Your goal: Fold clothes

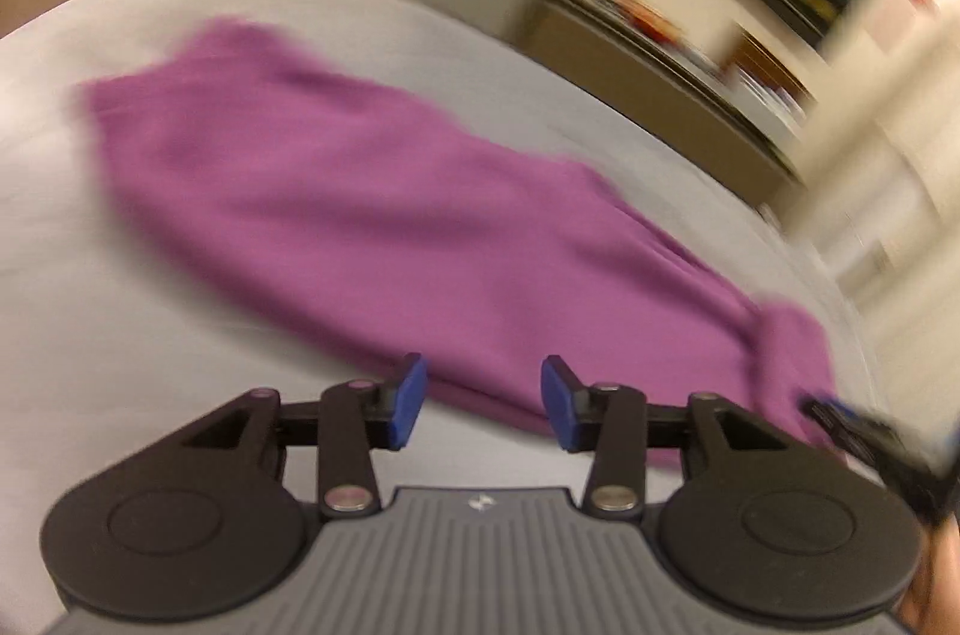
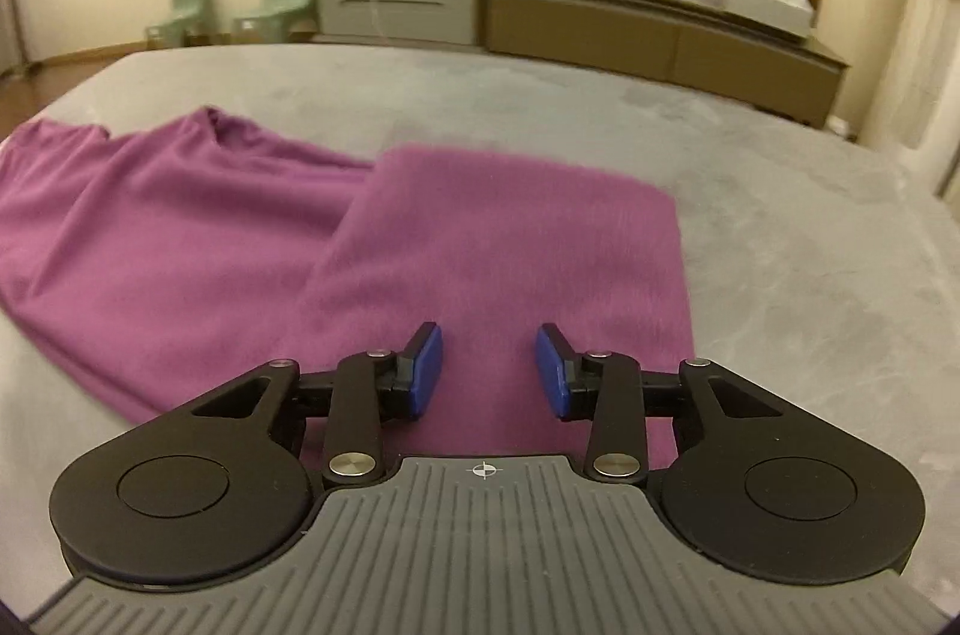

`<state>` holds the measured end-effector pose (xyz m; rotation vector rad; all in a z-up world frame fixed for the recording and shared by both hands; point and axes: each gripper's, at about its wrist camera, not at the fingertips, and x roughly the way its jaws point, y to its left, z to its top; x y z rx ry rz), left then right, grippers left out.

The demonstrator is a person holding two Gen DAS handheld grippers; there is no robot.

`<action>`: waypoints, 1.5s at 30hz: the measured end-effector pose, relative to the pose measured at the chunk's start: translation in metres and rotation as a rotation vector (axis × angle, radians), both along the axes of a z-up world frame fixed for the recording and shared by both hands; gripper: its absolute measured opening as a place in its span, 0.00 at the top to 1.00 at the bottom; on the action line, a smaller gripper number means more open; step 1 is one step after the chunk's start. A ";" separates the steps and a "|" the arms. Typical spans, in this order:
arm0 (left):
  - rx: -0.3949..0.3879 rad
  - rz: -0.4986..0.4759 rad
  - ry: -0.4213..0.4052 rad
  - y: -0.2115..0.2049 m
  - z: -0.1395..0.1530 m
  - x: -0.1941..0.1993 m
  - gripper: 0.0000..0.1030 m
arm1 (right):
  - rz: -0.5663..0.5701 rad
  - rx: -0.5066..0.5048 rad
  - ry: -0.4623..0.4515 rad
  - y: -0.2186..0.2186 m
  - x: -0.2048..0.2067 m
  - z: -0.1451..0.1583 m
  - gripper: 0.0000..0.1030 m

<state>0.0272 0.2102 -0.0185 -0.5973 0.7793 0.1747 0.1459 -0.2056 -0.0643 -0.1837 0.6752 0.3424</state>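
Purple garment [image 2: 336, 239] lies partly folded on grey bed [image 2: 780, 215]; both grippers' fingers [image 2: 429, 371] apart, empty.

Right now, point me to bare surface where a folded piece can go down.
Free: the grey bed cover right of the purple garment, out to the bed's edge, and the strip beyond it toward the sideboard. Crowded: the left side, where the unfolded part spreads. Both grippers, right and left, stand open, holding nothing.

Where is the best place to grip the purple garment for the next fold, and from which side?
Probably the near edge of the folded-over flap of the purple garment, coming low from the near side. The right gripper hangs open above that part, and the edge lies straight on the grey surface.
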 end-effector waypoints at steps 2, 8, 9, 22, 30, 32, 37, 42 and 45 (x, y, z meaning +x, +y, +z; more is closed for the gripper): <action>-0.071 0.130 -0.019 0.045 -0.006 -0.022 0.51 | 0.021 0.004 -0.043 0.014 -0.011 0.013 0.48; -0.315 0.351 -0.087 0.139 -0.033 -0.034 0.45 | 0.109 0.090 -0.041 0.064 -0.041 0.024 0.31; -0.335 0.349 -0.093 0.145 -0.034 -0.029 0.44 | 0.127 0.121 -0.021 0.077 -0.043 0.025 0.29; -0.299 0.243 -0.120 0.171 -0.037 -0.003 0.41 | 0.662 -0.037 -0.074 0.361 -0.083 0.005 0.24; -0.338 0.197 -0.109 0.179 -0.044 -0.001 0.33 | 0.753 -0.201 -0.066 0.433 -0.074 -0.022 0.86; -0.352 0.199 -0.119 0.177 -0.045 0.000 0.29 | 0.705 -0.165 -0.072 0.429 -0.070 -0.017 0.95; -0.369 0.180 -0.136 0.163 -0.048 0.014 0.41 | 0.686 -0.032 -0.015 0.407 -0.070 -0.001 0.96; -0.252 0.186 -0.118 0.148 -0.042 0.018 0.88 | 0.691 -0.010 0.038 0.375 -0.065 0.002 0.60; -0.199 0.195 -0.139 0.142 -0.033 0.013 0.88 | 0.559 0.088 -0.012 0.326 -0.052 0.024 0.40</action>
